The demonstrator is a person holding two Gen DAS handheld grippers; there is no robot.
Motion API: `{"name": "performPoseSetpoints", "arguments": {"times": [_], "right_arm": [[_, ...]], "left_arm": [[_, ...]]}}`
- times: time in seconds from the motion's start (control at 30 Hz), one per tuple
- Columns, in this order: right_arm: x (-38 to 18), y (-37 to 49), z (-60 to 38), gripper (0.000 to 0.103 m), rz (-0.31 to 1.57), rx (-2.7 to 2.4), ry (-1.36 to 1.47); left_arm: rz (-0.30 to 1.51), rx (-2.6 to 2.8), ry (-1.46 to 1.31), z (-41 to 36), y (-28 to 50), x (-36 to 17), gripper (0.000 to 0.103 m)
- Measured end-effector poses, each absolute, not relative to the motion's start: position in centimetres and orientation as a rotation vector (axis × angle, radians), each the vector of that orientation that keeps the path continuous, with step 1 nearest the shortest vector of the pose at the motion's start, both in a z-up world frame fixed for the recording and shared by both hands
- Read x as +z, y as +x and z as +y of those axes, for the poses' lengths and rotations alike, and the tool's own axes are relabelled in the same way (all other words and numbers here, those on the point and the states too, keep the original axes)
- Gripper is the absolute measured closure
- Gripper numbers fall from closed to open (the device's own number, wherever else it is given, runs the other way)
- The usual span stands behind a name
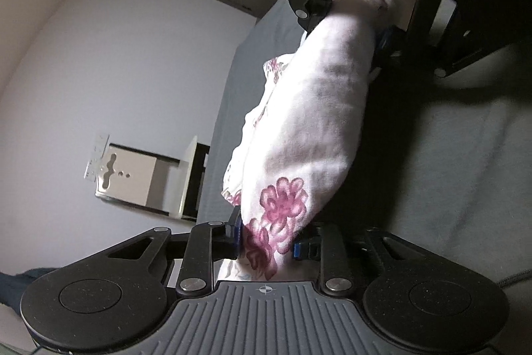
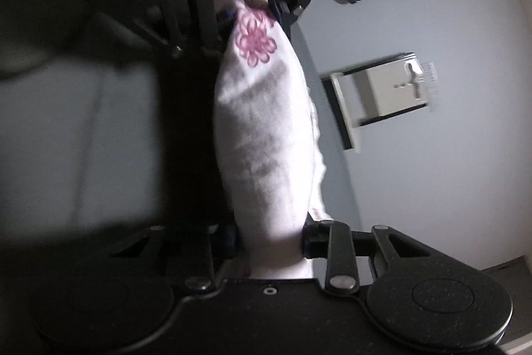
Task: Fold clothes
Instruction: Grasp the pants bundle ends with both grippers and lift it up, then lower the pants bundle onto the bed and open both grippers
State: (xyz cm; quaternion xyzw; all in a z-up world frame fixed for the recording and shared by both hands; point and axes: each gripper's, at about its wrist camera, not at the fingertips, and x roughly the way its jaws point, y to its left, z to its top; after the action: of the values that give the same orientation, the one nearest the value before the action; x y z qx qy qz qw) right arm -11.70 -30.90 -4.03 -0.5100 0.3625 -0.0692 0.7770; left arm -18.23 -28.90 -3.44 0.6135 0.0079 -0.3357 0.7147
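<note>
**A:** Two grippers, one cloth. The left gripper has its fingers closed down on one end of the white flowered cloth, with a pink flower sitting right between the pads.

**B:** And the other end?

**A:** The right gripper pinches it the same way, fingers nearly together with fabric bunched between them. The cloth stretches from one pair of fingers to the other, up off the grey bed.

**B:** Anything past the fingers?

**A:** Pale wall, bit blurry.
</note>
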Motion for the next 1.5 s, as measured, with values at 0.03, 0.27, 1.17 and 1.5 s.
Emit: {"name": "performPoseSetpoints", "arguments": {"times": [0.03, 0.27, 1.17, 1.5], "right_arm": [[-3.6, -12.1, -30.6, 0.072, 0.788, -0.129, -1.090], [0.8, -16.1, -27.6, 0.073, 0.831, 0.074, -0.959], [6.4, -13.7, -37.2, 0.062, 0.963, 0.054, -0.230], [3.4, -11.2, -45.4, 0.044, 0.971, -0.064, 0.172]], "left_arm": [[0.006, -0.751, 1.365, -29.2, -19.0, -3.0, 0.077], [0.065, -0.866, 1.332, -24.6, -24.2, 0.5, 0.077], [0.316, -0.939, 1.286, -30.3, -19.0, 3.7, 0.065], [0.367, -0.783, 1.128, -31.9, -13.5, 2.7, 0.021]]}}
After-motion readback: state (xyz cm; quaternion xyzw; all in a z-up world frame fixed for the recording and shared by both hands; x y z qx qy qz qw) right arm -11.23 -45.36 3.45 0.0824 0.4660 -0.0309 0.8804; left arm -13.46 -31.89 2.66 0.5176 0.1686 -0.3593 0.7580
